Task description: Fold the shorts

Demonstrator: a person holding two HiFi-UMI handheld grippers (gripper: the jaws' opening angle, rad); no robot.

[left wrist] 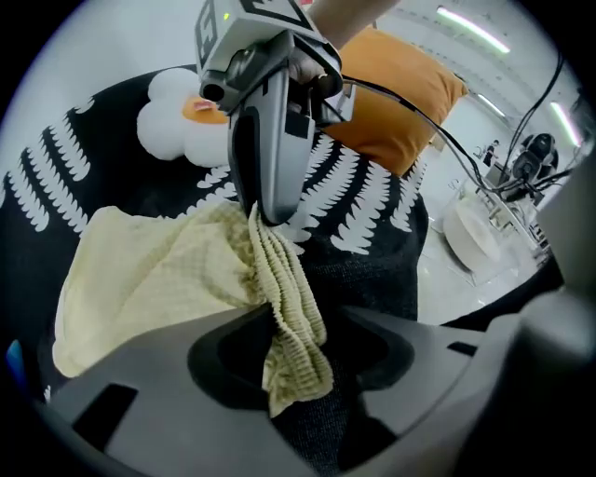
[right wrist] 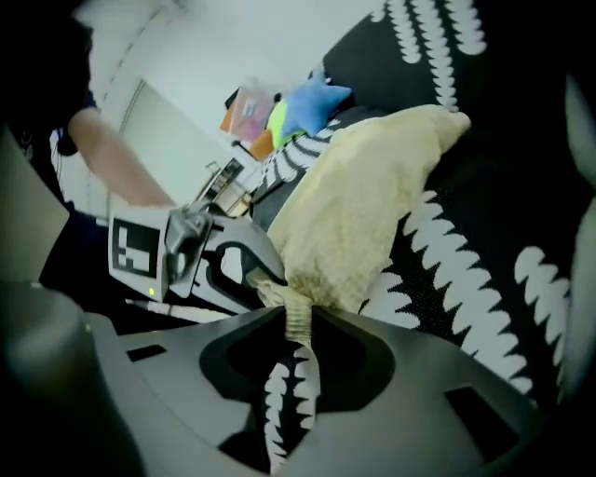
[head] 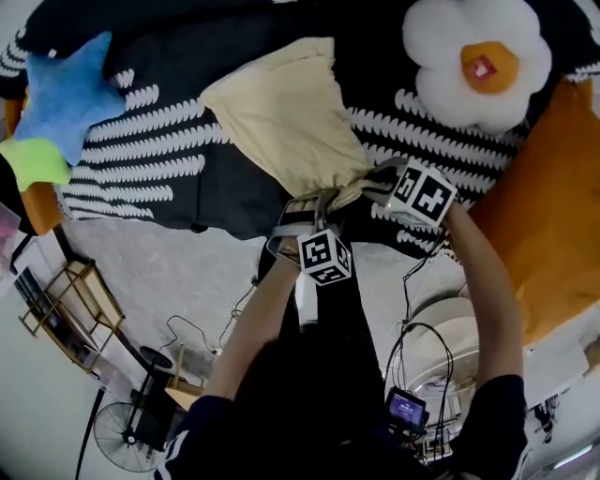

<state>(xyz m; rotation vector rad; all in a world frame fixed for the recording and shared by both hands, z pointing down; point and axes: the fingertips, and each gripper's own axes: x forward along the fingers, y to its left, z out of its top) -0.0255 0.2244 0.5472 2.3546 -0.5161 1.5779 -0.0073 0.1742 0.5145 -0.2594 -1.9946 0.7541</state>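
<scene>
Cream shorts [head: 281, 117] — right tool [right wrist: 296, 312] pinches, left tool [left wrist: 300, 317] straddles.

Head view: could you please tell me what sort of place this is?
Probably a workroom set up as a bedroom: a black-and-white bedspread with a flower cushion and an orange cushion, beside bare floor with cables and a fan.

this looks like a recording room dressed up as a bedroom rather than a real home. a bed carries a black cover with white leaf print [head: 159, 141], a flower-shaped cushion [head: 473, 56], a blue star plush [head: 66, 94] and an orange cushion [head: 534, 225]. around it the bare grey floor [head: 187, 272] has loose cables [head: 202, 333], a floor fan [head: 117, 433] and a wooden rack [head: 80, 305]. overhead run strip lights [left wrist: 470, 28], with gear on stands [left wrist: 531, 158] beyond.
</scene>
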